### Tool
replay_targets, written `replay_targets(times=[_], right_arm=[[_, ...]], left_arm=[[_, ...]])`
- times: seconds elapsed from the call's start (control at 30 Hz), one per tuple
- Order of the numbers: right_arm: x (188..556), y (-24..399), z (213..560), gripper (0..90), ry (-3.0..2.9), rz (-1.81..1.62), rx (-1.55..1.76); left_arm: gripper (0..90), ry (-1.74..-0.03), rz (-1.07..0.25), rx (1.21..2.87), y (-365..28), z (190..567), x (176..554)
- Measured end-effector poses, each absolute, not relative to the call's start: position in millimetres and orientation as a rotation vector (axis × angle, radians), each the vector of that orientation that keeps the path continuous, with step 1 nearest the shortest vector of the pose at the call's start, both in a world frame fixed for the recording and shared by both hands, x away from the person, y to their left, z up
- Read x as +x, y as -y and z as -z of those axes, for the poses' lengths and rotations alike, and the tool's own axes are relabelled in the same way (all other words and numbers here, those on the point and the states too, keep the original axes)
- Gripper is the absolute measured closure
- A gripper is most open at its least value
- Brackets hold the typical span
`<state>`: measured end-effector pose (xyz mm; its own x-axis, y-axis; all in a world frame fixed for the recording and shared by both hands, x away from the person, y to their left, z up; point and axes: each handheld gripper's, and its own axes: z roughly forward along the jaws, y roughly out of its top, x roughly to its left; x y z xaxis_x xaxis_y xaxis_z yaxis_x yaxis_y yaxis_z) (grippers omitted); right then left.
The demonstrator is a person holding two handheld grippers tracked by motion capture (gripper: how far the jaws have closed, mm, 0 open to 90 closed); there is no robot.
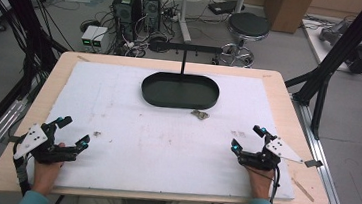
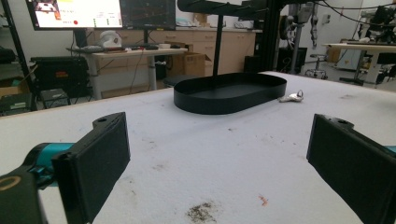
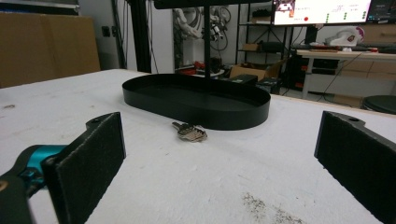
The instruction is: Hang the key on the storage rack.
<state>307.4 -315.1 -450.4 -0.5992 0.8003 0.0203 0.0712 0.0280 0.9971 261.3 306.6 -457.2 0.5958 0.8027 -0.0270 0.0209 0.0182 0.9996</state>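
Black oval tray [image 1: 180, 90] sits beside keys [image 1: 199, 115]; left gripper [image 1: 70, 134] and right gripper [image 1: 250, 137] jaws spread wide.

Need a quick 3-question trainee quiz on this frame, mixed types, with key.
1. True or false: the keys lie inside the black tray.
2. Which gripper is nearer the keys? A) left gripper B) right gripper
3. Fill in: both grippers' jaws are ____.

Key:
1. False; the keys lie on the white board, just outside the tray's near rim.
2. B.
3. Open, holding nothing.
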Motion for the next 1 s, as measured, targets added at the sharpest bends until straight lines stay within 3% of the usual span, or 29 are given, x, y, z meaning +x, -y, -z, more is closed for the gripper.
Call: replay_targets(times=[0.8,1.0], right_arm=[[308,316,450,1.0,-1.725,-1.637,0.897],[317,320,430,1.0,-1.757,-1.61,0.896]], left_arm=[[6.5,-0.735,-0.707,1.433,-307,457,260],[6.5,-0.735,-0.705,1.433,-307,457,261]])
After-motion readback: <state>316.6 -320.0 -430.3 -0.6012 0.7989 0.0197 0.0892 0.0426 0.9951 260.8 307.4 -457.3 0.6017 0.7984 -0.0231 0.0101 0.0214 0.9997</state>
